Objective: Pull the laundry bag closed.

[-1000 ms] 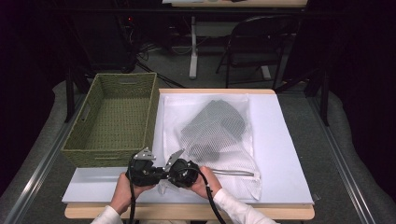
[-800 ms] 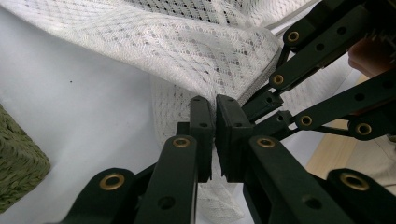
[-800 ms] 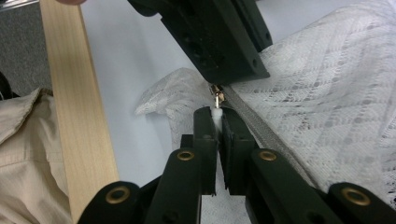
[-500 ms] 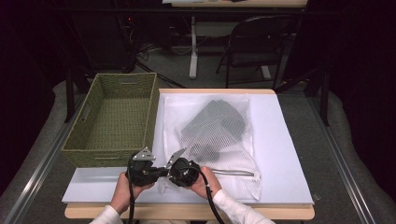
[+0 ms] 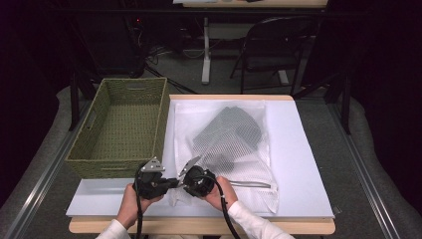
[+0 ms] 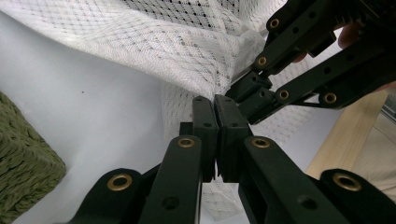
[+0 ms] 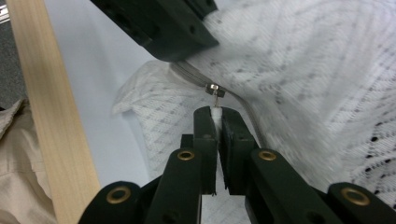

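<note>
A white mesh bag point(image 5: 226, 149) lies flat on the white tabletop point(image 5: 303, 159), a folded grey garment point(image 5: 229, 134) showing through its netting, while a person's two hands work at its near left corner with a pair of tongs each. The left tongs point(image 5: 174, 181) have just been closing; in the left gripper view they point(image 6: 215, 105) stand pressed together with the bag's mesh point(image 6: 187, 56) at their tips, though whether any netting is pinched between them cannot be told from these pictures. The right tongs point(image 5: 183, 183) meet them tip to tip at the same corner; in the right gripper view they point(image 7: 215, 114) are clamped on the small white pull point(image 7: 215, 113) that hangs from the metal zipper slider point(image 7: 215, 89). The zipper point(image 5: 249, 185) runs along the bag's near edge toward the right. A green woven basket point(image 5: 89, 149) sits just left of the bag, on the far left part of the tabletop, with its near right corner close to the left hand point(image 5: 130, 201). The right hand point(image 5: 221, 191) rests at the near edge, beside the tabletop's wooden rim point(image 5: 199, 226). A folding chair point(image 5: 273, 45) stands on the floor well beyond the far edge.
</note>
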`<state>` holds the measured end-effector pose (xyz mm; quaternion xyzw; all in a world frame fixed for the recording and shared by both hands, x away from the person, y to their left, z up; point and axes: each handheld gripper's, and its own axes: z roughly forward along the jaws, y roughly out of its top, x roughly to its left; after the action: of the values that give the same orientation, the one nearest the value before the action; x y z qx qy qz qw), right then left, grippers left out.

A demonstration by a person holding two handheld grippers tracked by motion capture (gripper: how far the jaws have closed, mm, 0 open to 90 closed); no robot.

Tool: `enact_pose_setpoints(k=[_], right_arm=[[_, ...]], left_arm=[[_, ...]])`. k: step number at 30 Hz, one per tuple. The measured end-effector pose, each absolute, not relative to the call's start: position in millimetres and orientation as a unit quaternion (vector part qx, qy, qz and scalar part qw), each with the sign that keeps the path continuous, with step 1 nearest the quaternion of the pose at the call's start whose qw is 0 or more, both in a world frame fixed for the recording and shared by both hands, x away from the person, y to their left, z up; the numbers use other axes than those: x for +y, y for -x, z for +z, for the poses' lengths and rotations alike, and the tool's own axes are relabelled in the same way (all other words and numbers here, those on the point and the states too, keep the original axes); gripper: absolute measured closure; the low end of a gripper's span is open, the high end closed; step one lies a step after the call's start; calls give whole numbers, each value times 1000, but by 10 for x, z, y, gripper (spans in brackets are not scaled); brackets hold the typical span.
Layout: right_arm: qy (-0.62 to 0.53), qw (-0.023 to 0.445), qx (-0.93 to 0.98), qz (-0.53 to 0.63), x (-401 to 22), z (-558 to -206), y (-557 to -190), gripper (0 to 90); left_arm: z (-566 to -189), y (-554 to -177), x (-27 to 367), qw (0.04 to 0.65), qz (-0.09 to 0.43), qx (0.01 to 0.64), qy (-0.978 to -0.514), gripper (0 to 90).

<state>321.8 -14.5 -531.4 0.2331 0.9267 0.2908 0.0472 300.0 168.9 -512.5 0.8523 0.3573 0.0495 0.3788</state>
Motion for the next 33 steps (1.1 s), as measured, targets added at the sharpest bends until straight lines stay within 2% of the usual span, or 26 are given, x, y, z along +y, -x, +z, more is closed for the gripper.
enact_pose_setpoints(k=[33], right_arm=[[-266,64,925,265,-429,-5384,-3368,865]], left_arm=[[-5076,-2991,1790,367,82,361,-853,882]])
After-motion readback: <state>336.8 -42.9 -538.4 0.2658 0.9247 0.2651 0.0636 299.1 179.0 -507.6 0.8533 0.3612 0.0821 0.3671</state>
